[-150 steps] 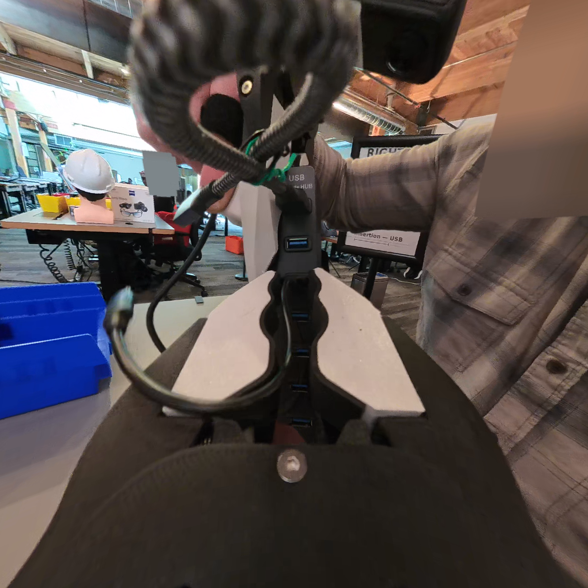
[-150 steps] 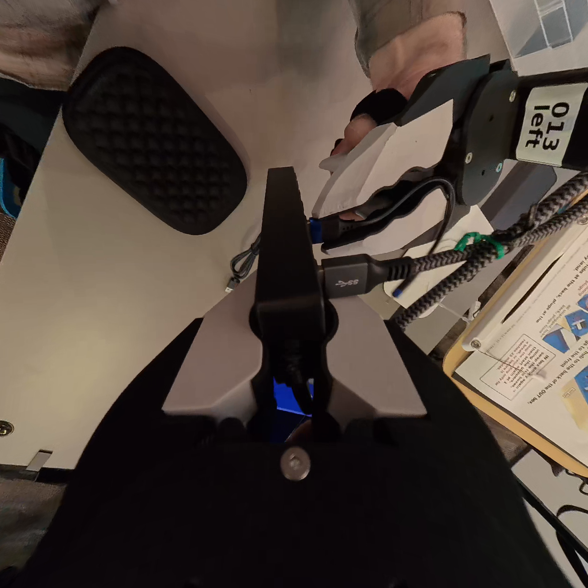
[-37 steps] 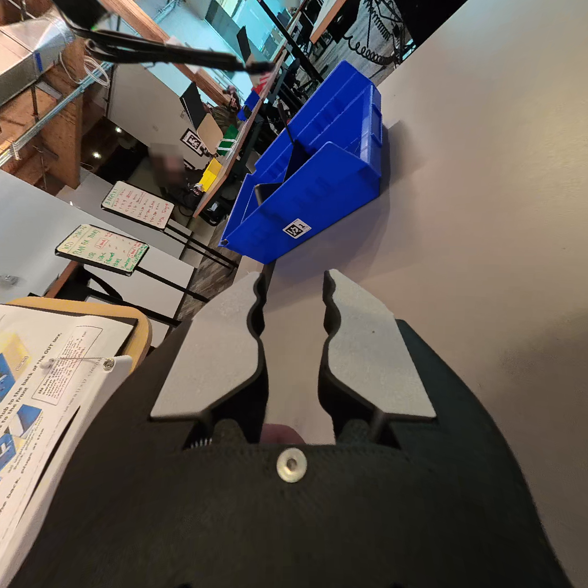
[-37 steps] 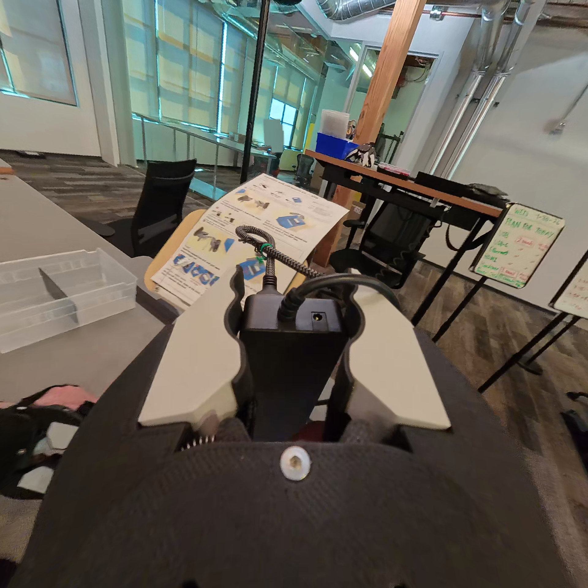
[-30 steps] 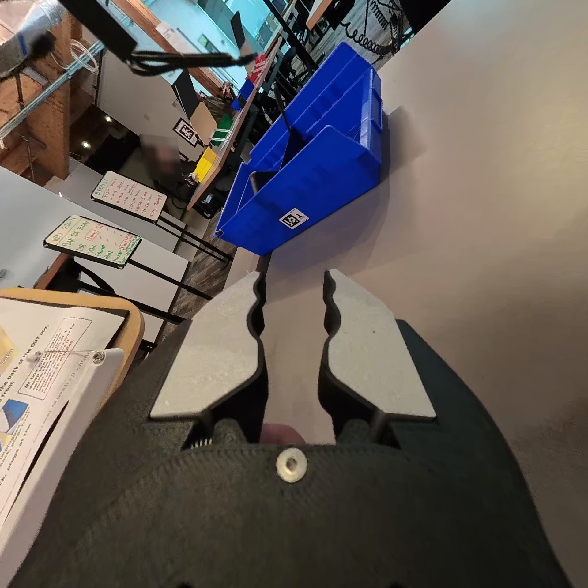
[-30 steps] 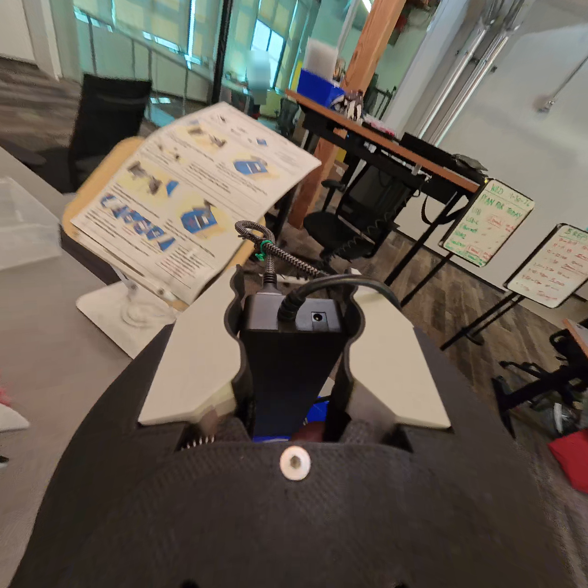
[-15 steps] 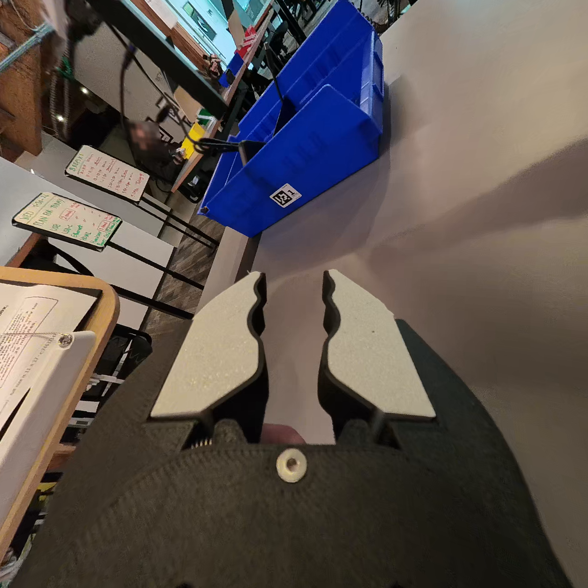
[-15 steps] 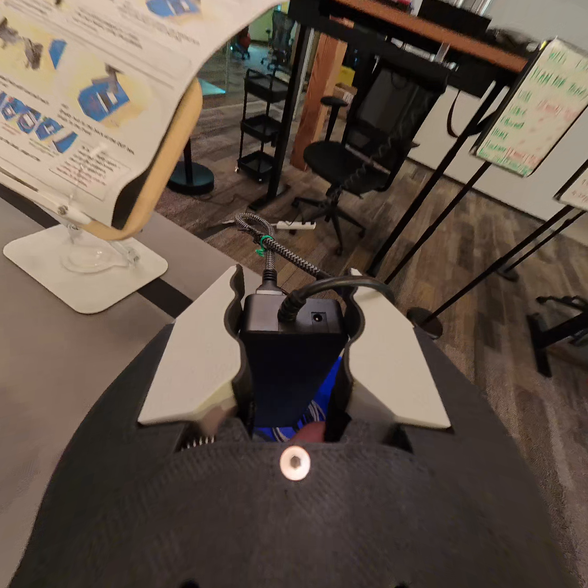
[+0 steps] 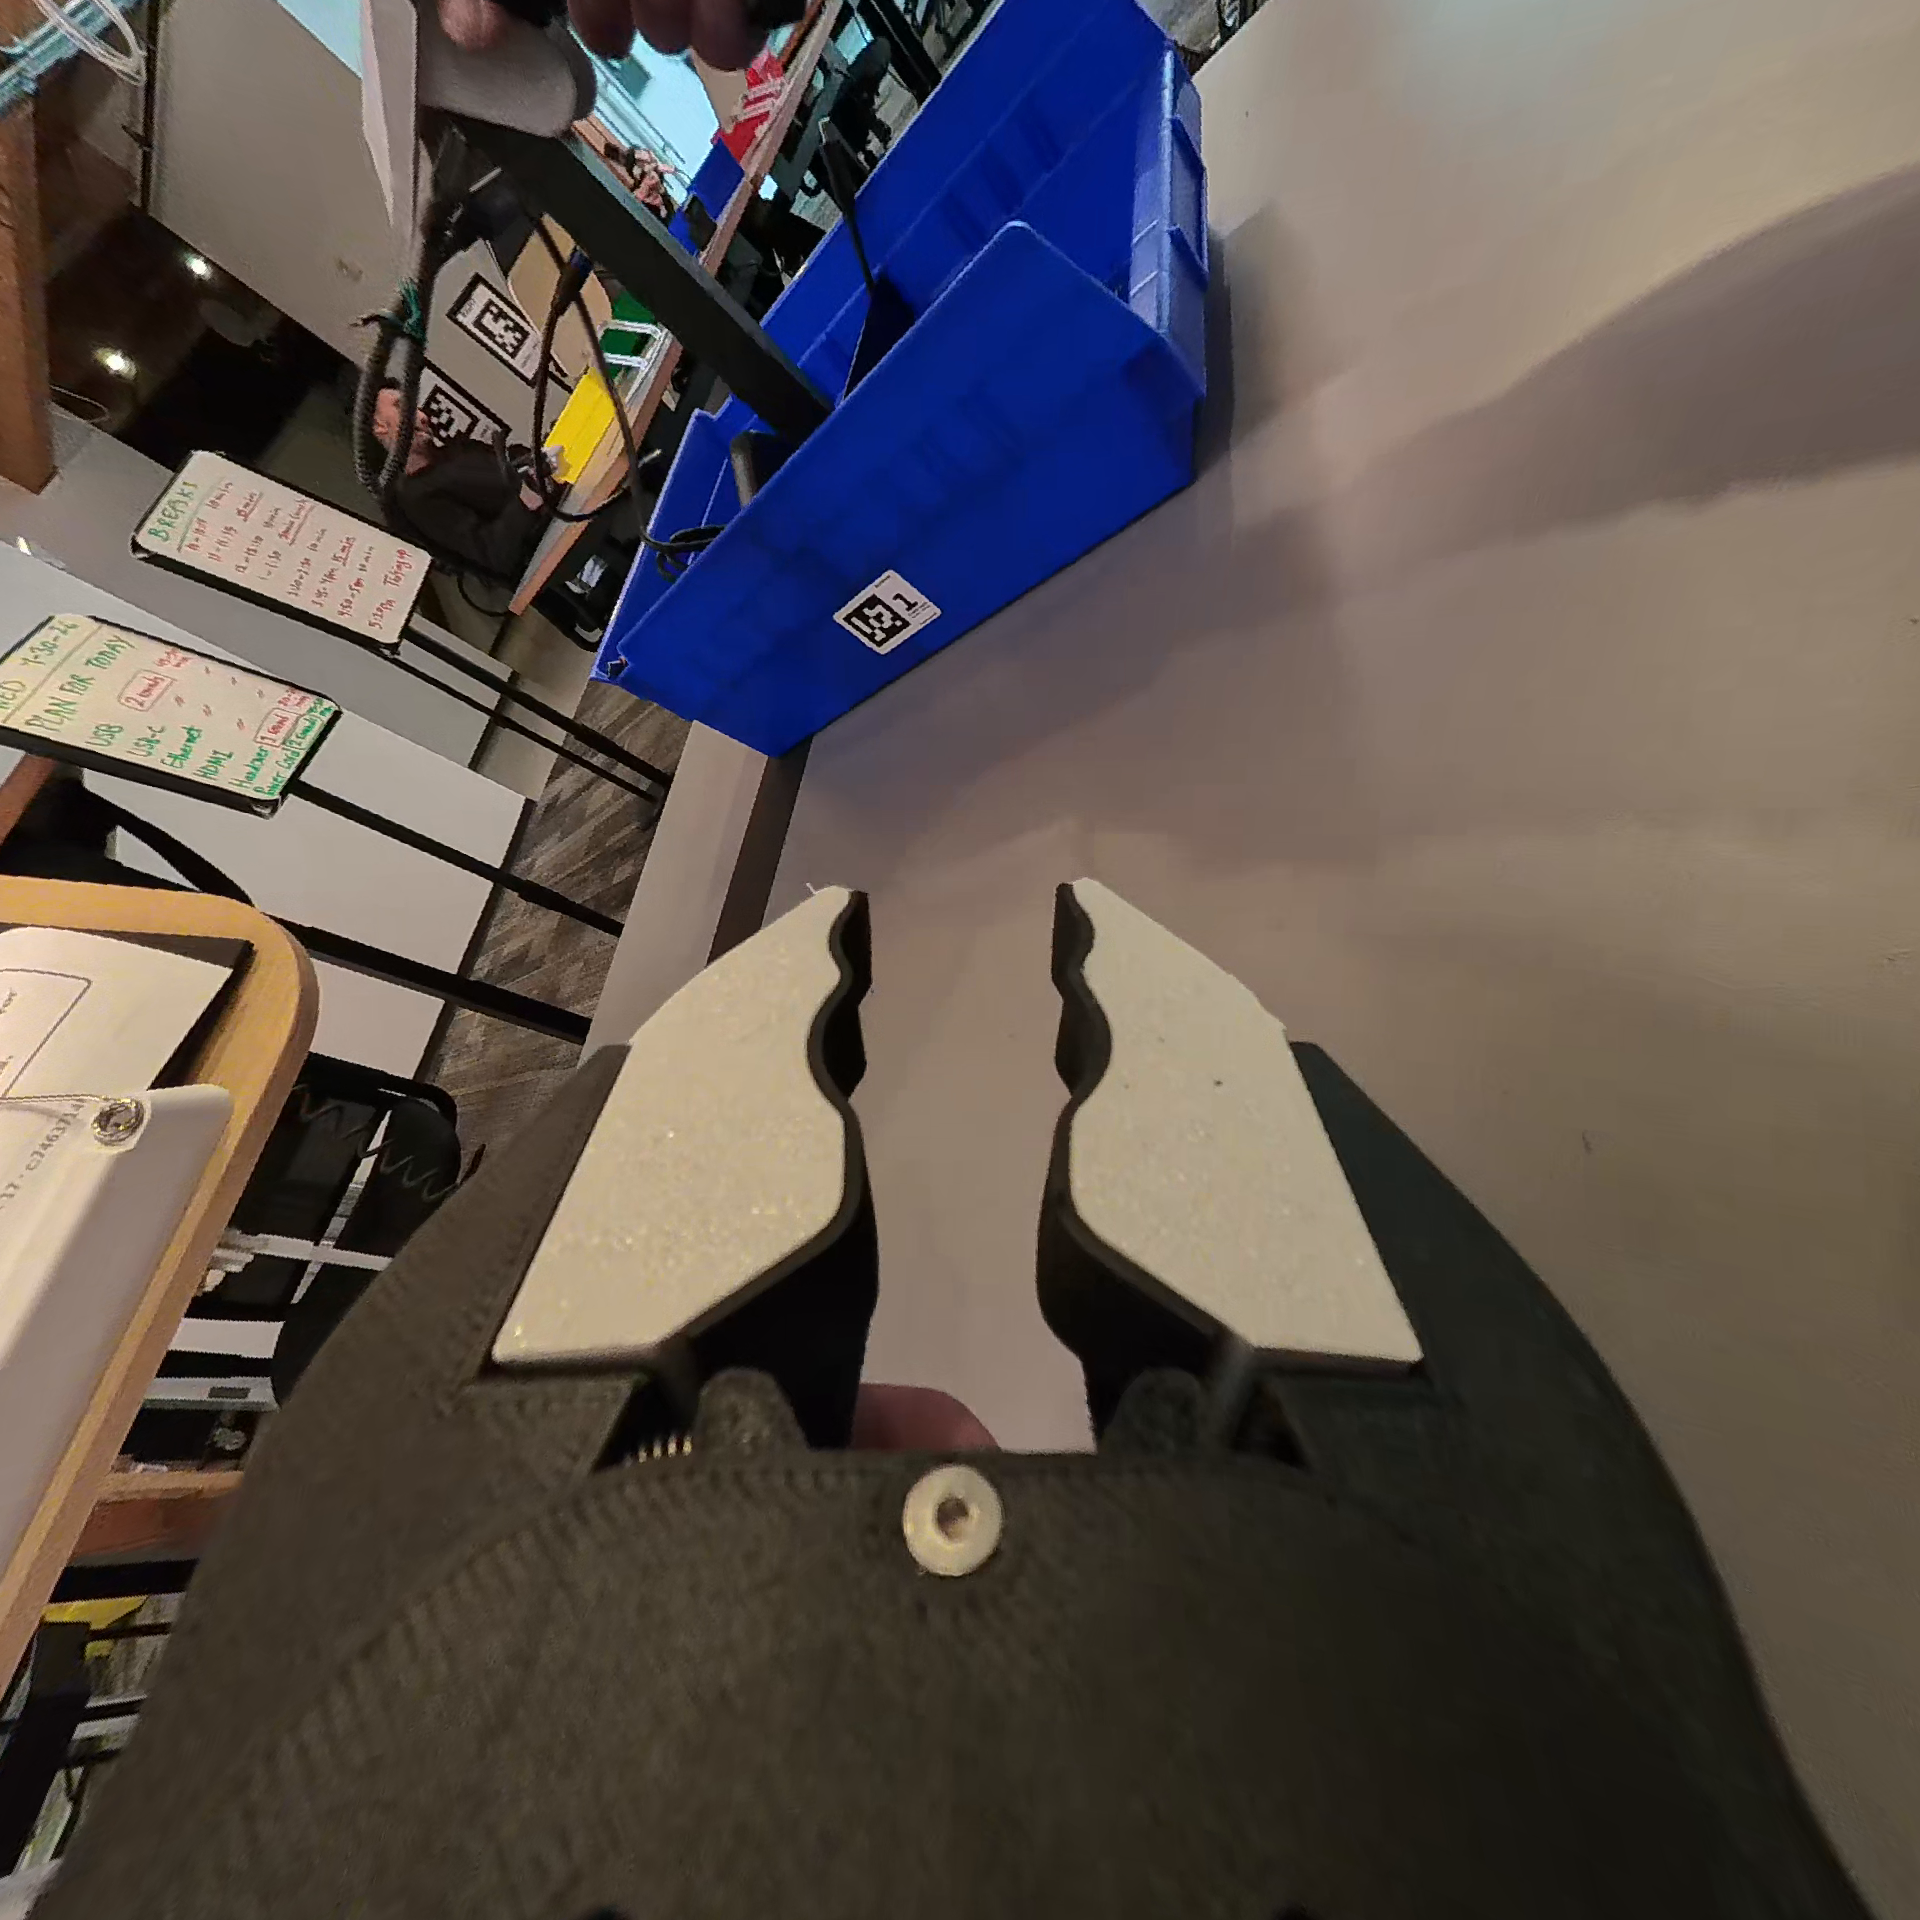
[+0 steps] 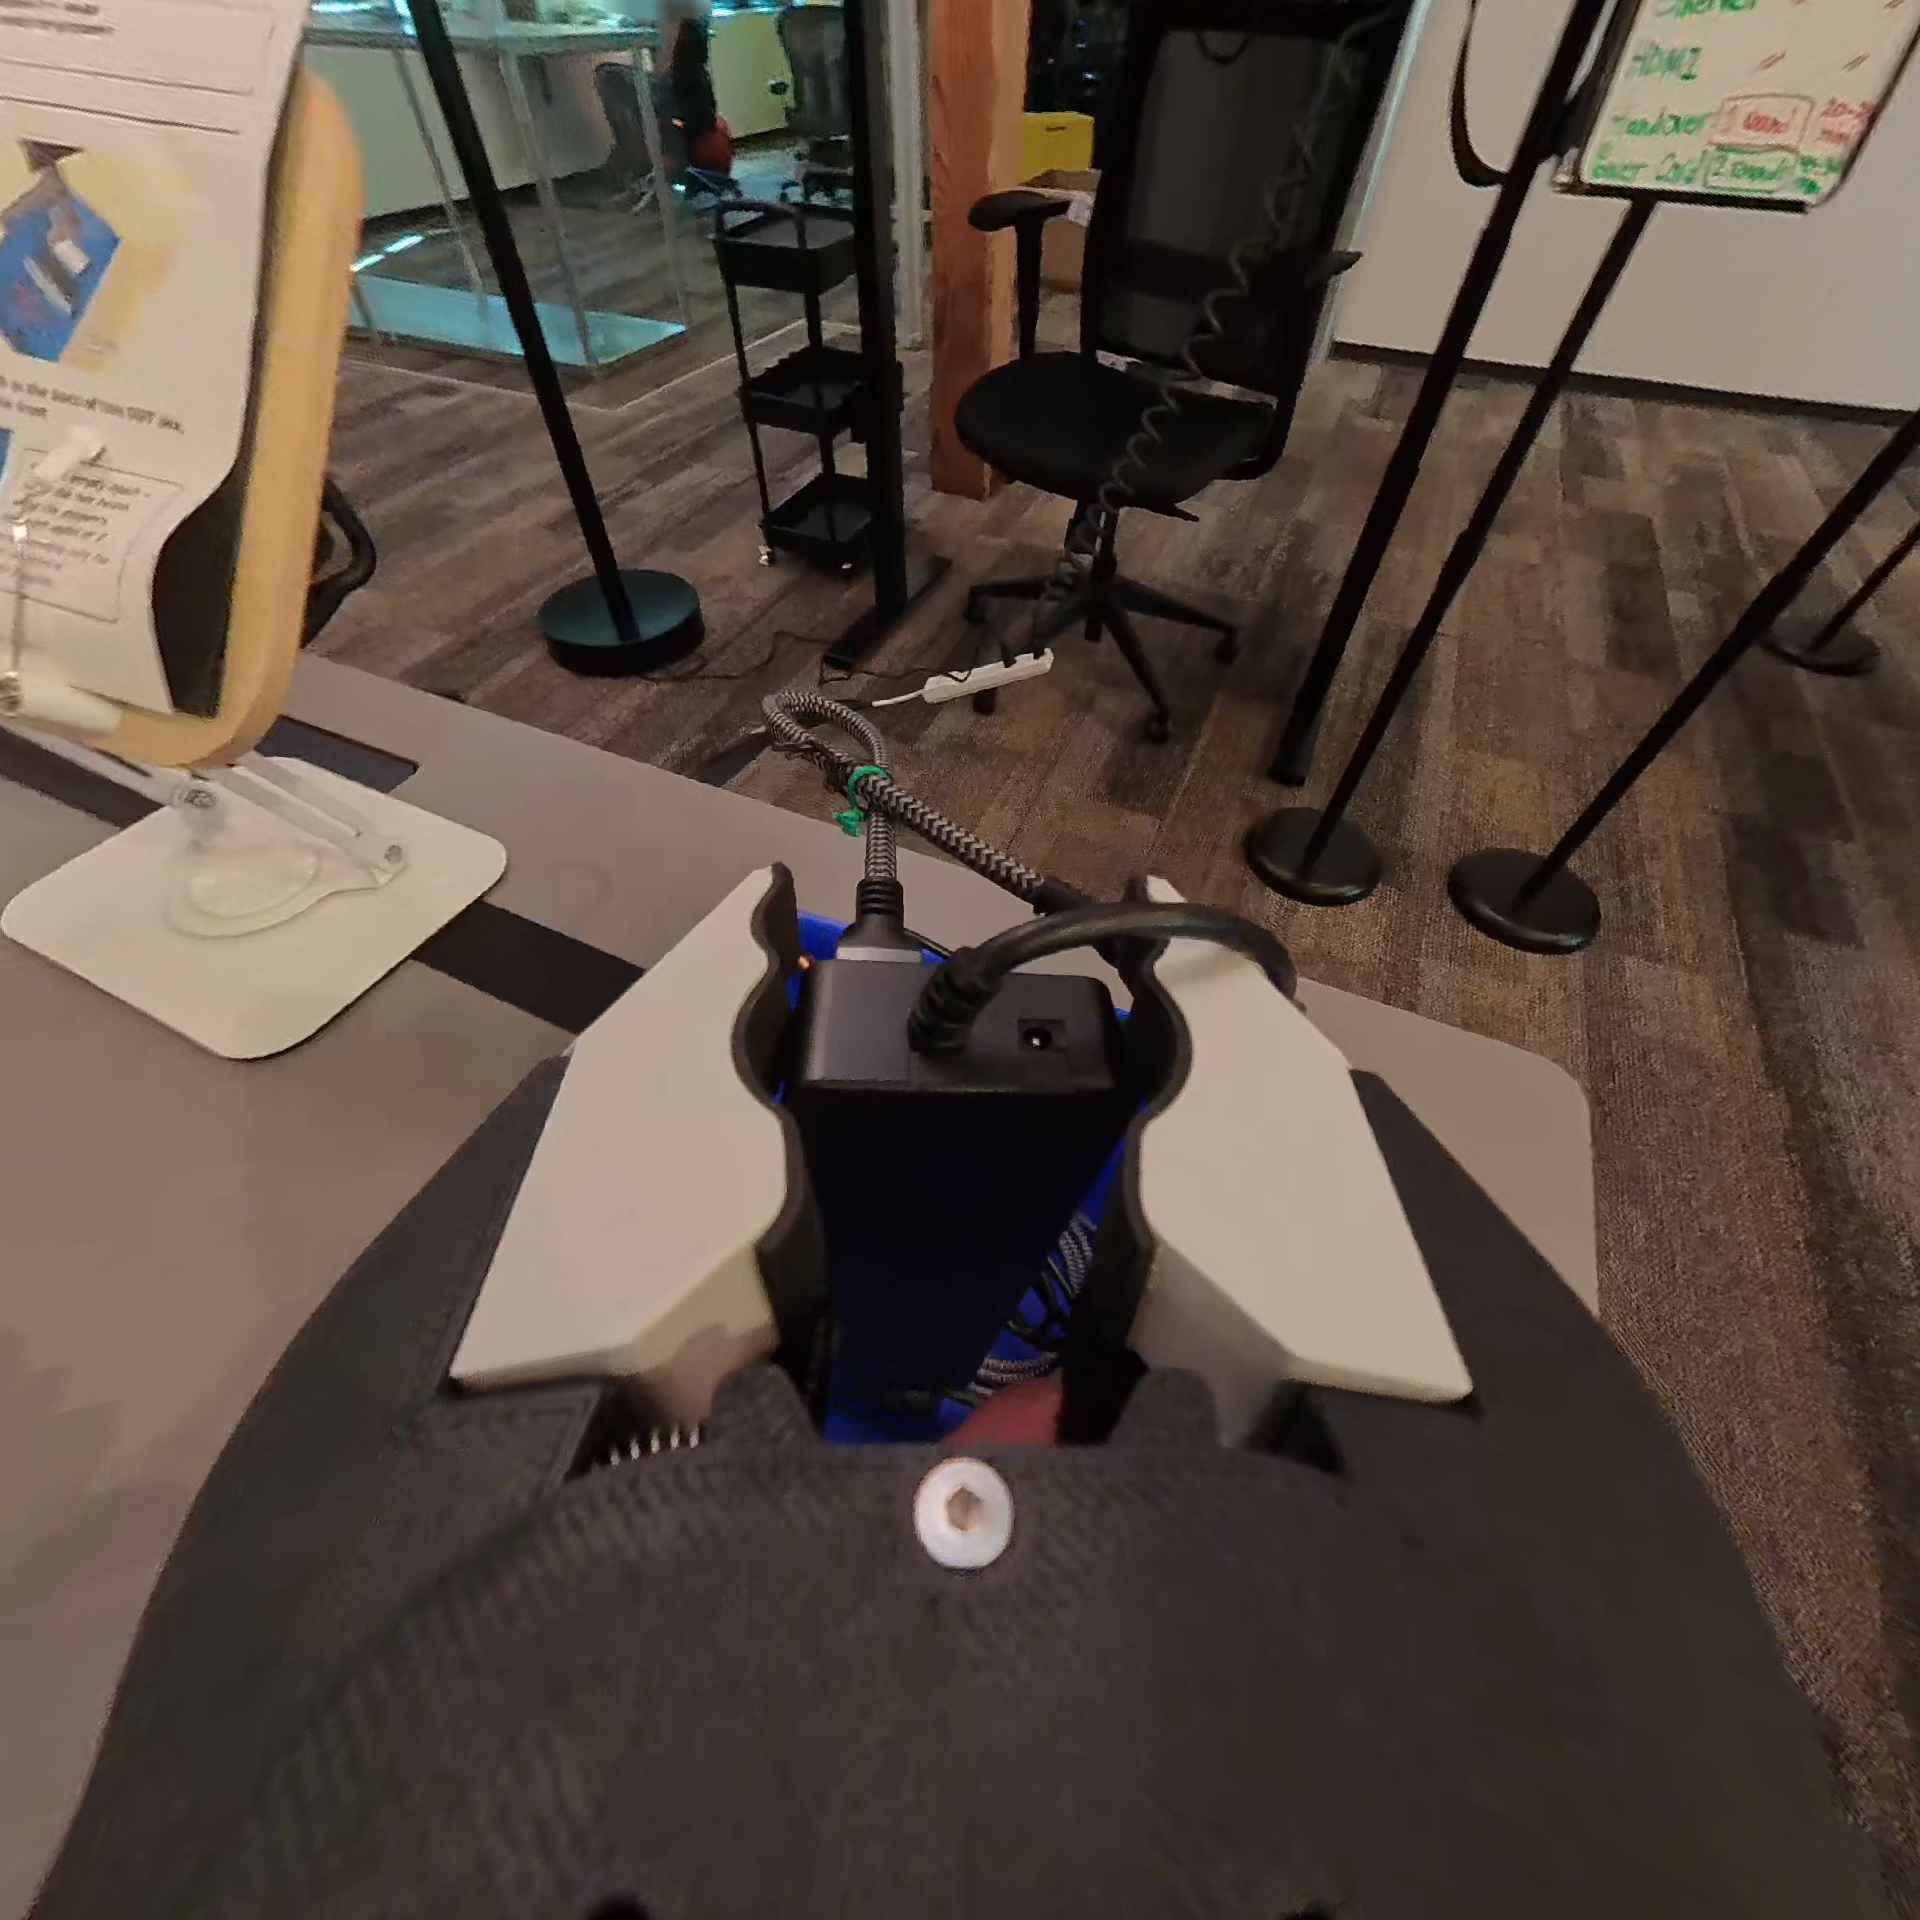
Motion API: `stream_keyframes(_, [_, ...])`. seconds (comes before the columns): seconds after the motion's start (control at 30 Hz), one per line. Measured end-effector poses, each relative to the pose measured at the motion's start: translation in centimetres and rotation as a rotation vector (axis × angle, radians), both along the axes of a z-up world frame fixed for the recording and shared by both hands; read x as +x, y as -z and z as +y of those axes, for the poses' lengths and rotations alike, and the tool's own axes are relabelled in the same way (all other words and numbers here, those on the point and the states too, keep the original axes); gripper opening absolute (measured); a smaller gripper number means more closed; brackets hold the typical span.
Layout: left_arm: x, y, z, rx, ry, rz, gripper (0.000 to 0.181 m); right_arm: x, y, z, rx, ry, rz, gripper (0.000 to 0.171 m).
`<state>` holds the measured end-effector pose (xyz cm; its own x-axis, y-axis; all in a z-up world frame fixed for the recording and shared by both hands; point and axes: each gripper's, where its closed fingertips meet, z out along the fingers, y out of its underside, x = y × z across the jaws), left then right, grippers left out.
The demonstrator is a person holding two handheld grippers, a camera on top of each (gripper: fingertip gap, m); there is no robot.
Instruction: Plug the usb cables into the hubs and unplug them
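My right gripper (image 10: 961, 883) is shut on a black USB hub (image 10: 956, 1143), held end-on. A grey braided cable (image 10: 914, 810) with a green tie and a black cable (image 10: 1091, 925) are plugged into its far end. Blue plastic (image 10: 1091, 1236) shows beneath the hub between the fingers. My left gripper (image 9: 961, 914) is open and empty, low over the grey table (image 9: 1455, 831). In the left wrist view the hub (image 9: 665, 270) appears as a dark bar held from above over the blue bin (image 9: 987, 468), with cables (image 9: 379, 364) hanging from it.
A document stand (image 10: 249, 904) with a printed sheet stands at the table's left; its edge shows in the left wrist view (image 9: 156, 1143). Beyond the table edge (image 10: 1455, 1039) are an office chair (image 10: 1122, 416), stand poles and whiteboards (image 9: 166, 717). Spacing between my two grippers at the tips: around 40 cm.
My right gripper has tilted down and moved past the document stand with the hub. In the left wrist view the hub has come lower over the blue bin. My left gripper stays open.
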<state>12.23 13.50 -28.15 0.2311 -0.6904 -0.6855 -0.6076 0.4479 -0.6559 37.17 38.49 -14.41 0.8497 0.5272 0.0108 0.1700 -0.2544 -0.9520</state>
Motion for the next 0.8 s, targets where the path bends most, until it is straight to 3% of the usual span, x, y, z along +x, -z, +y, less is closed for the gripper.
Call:
stream_keyframes(0.17, [0.1,0.1,-0.1,-0.004,0.003,0.0,0.033,0.0,-0.2,1.6,-0.012,0.046,0.144,0.061])
stream_keyframes(0.37, [-0.1,0.4,0.2,-0.01,-0.003,0.006,0.033,-1.2,4.5,2.2,-0.139,0.092,0.192,0.062])
stream_keyframes(0.47, [-0.2,0.5,0.3,-0.015,-0.006,0.007,0.033,-0.3,7.7,1.9,-0.235,0.148,0.159,0.061])
stream_keyframes(0.8, [0.2,0.9,-0.2,-0.014,0.011,0.023,0.033,2.6,9.4,0.6,-0.402,0.174,0.056,0.065])
